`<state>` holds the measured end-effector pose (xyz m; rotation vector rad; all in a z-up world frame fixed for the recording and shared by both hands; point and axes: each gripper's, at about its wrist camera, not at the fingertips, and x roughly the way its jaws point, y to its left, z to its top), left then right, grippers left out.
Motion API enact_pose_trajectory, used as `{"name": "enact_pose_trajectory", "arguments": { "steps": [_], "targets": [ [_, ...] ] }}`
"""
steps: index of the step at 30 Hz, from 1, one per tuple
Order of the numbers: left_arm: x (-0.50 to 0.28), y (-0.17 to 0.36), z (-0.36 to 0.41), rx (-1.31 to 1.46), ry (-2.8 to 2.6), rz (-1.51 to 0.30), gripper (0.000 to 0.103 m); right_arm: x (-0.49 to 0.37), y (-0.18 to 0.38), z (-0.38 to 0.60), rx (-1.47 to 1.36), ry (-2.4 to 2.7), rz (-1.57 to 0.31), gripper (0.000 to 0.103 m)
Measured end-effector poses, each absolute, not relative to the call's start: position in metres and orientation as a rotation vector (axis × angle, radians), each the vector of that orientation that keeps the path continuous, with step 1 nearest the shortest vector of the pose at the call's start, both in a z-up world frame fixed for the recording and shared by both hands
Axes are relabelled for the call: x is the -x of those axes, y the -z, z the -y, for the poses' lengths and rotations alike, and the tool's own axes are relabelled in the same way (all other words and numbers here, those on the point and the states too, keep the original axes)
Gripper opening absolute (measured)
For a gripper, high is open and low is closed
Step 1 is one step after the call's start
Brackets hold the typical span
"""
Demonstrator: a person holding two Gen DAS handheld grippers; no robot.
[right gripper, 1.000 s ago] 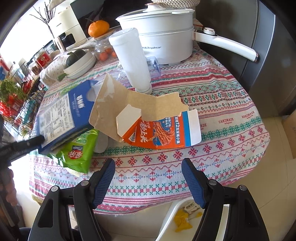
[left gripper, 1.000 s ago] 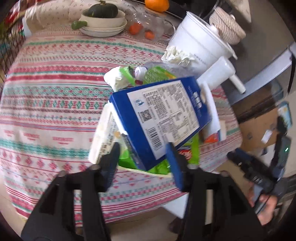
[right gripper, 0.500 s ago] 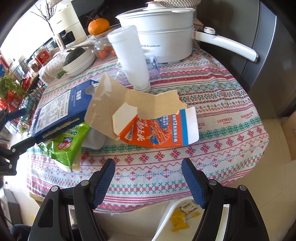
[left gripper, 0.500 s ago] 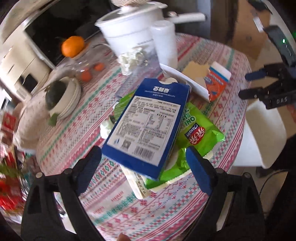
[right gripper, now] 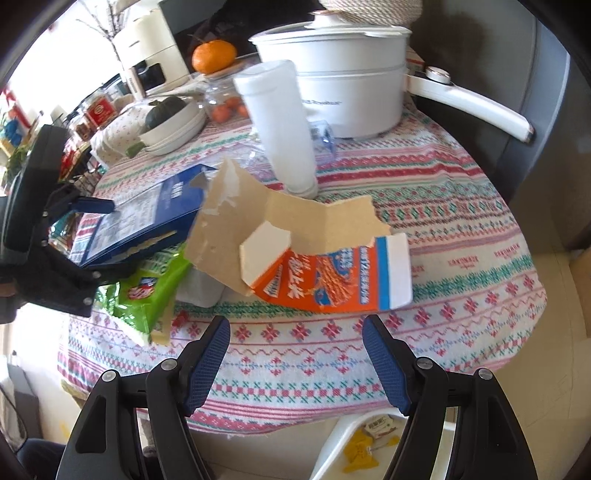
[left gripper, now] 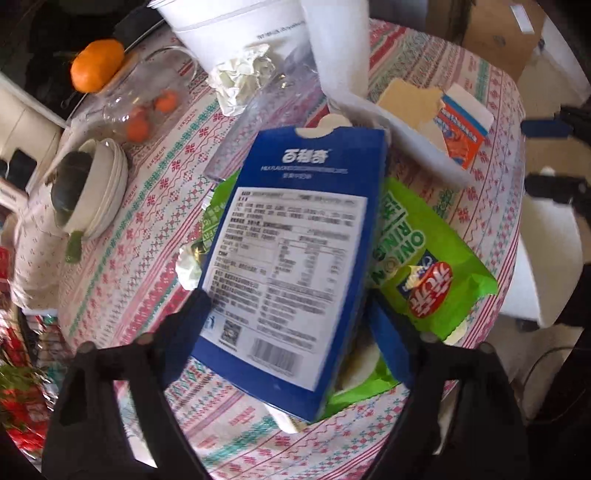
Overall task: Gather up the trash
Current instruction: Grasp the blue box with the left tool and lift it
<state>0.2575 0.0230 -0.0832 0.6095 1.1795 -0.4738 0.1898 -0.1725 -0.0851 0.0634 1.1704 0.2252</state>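
Straddling the blue box (left gripper: 295,258) with my left fingers (left gripper: 288,325): box lies on top of the trash pile near the table (left gripper: 155,280) edge, barcode end toward me, notched flap end pointing away toward the white pot (left gripper: 229,22). Long axis runs roughly along my pointing line, so the fingers sit either side of its narrow width at the near end. Jaws have just been closing in, box between them. Left pad (left gripper: 195,314) looks at or on the box edge; right pad (left gripper: 388,343) appears just beside the other edge, partly tucked behind it. Cannot tell if both pads press yet, so I'm calling it unclenched, not a grasp.

Green snack bag (left gripper: 436,266) sits under the box, poking out to the right, right finger over it. Risk as I judge it: pinching the bag along with the box.

Right fingers (right gripper: 295,354) are released, nothing in them, hovering off the table edge in front of the torn orange carton (right gripper: 332,277). Left hand is clearly nearer the blue box; right is nearer the carton.

Hard to read: left wrist view is blurred; whatever white piece lies under the box's near end is mostly covered. Bin (right gripper: 354,443) below the table edge is cut off, only a white rim and some yellow scrap showing.
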Motion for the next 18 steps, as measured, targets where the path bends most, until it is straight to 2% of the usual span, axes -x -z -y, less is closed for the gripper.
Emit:
{"name": "enact_pose_trajectory", "arguments": {
  "steps": [1, 4, 12, 18],
  "targets": [
    [-0.259, 0.080, -0.028, -0.566, 0.450, -1.174, 0.059, -0.191, 0.085, 0.170, -0.059, -0.231, -1.166, 0.076],
    [-0.262, 0.070, -0.044, -0.436, 0.378, -1.153, 0.042, -0.194, 0.087, 0.163, -0.050, -0.247, -1.149, 0.076],
    [-0.248, 0.083, -0.061, -0.361, 0.247, -1.107, 0.035, -0.203, 0.096, 0.132, -0.015, -0.268, -1.112, 0.076],
    [-0.236, 0.067, -0.077, -0.280, 0.170, -1.011, 0.029, -0.206, 0.105, 0.120, 0.086, -0.231, -1.118, 0.076]
  ]
}}
